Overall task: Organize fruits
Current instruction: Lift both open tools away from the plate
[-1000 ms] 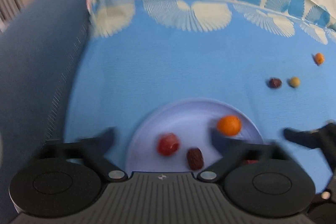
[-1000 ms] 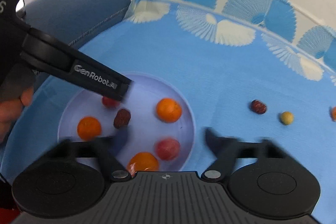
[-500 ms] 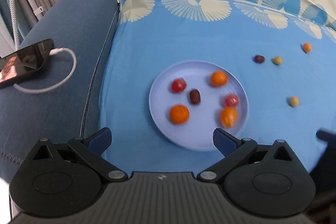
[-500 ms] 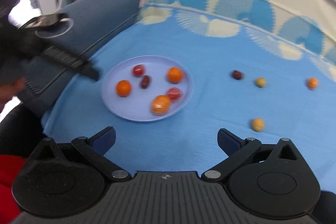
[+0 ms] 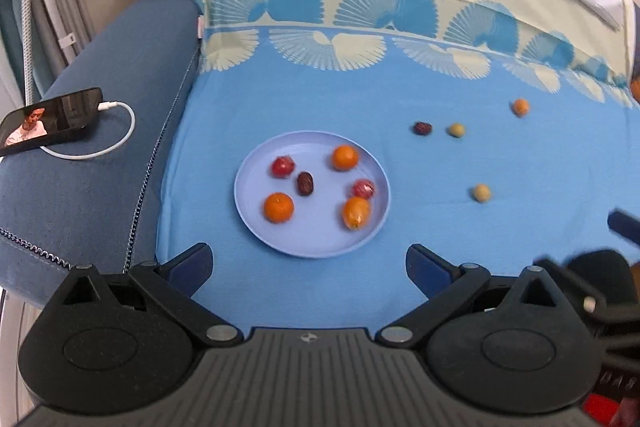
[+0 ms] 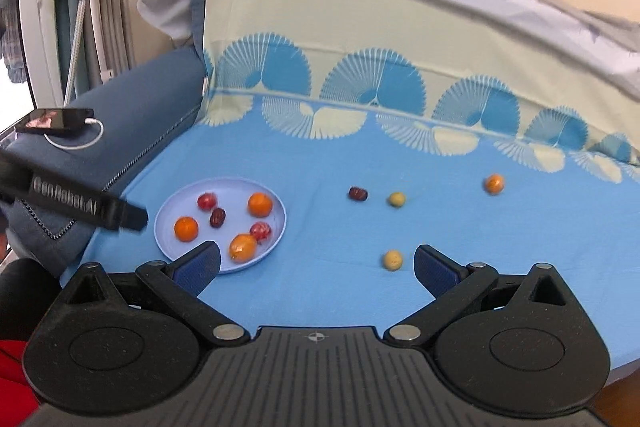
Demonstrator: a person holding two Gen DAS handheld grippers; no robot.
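Observation:
A pale blue plate [image 5: 248, 203] [image 6: 164, 227] lies on the blue cloth and holds several fruits: oranges [image 5: 279, 207], red fruits [image 5: 283, 167] and a dark date [image 5: 305, 183]. Loose on the cloth to its right lie a dark date [image 5: 422, 128] [image 6: 357, 193], two yellowish fruits [image 5: 481, 193] [image 6: 392, 259] and a small orange [image 5: 521, 106] [image 6: 494, 183]. My left gripper [image 5: 308, 265] is open and empty, held back above the plate's near edge. My right gripper [image 6: 316, 267] is open and empty, near the closest yellowish fruit.
A phone [image 5: 48, 121] on a white cable lies on the dark blue sofa arm at the left. The cloth's patterned part climbs the sofa back [image 6: 360, 27] behind. The left gripper's finger [image 6: 84, 209] reaches in left of the plate.
Both grippers have pulled back and up from the plate, so the whole cloth shows. The plate went from filling the near view to lying further ahead. Both stayed open.

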